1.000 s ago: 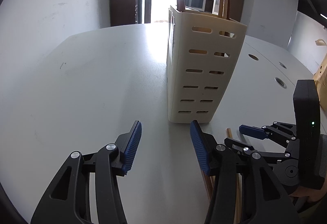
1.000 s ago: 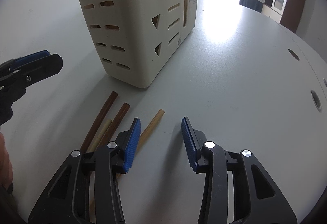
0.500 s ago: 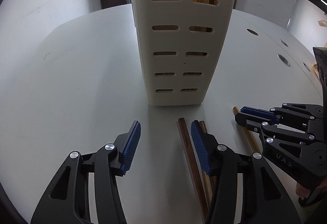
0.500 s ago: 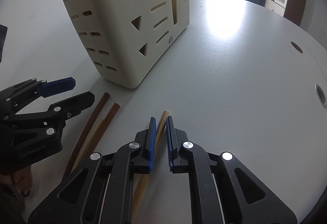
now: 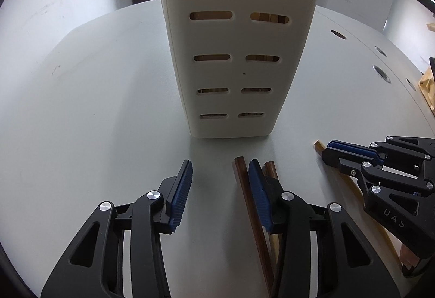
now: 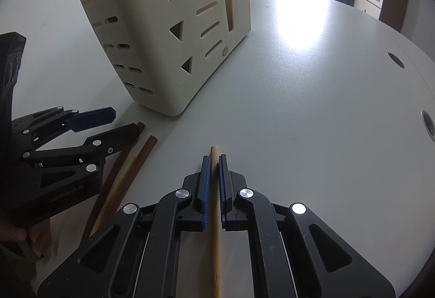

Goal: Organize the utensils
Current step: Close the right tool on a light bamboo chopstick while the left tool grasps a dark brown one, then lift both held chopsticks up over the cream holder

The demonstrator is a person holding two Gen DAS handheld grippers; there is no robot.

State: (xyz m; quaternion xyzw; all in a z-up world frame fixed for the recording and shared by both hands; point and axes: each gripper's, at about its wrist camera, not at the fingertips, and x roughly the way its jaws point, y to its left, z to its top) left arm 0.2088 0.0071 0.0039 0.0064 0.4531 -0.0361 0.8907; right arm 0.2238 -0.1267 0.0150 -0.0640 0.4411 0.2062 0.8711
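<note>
holder (image 5: pixel 239 53) on table (image 5: pixel 81 107) | chopsticks (image 5: pixel 251 202) lying before it

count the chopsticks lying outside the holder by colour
dark brown chopsticks: 2
light chopsticks: 2, one clamped in the right gripper
total: 4 outside the holder; more sticks show through its slots, but too little of them to count

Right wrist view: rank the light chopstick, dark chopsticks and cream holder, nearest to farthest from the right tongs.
1. Light chopstick, clamped between the right tongs.
2. Dark chopsticks, lying left on the table.
3. Cream holder, standing farther back, left.
</note>
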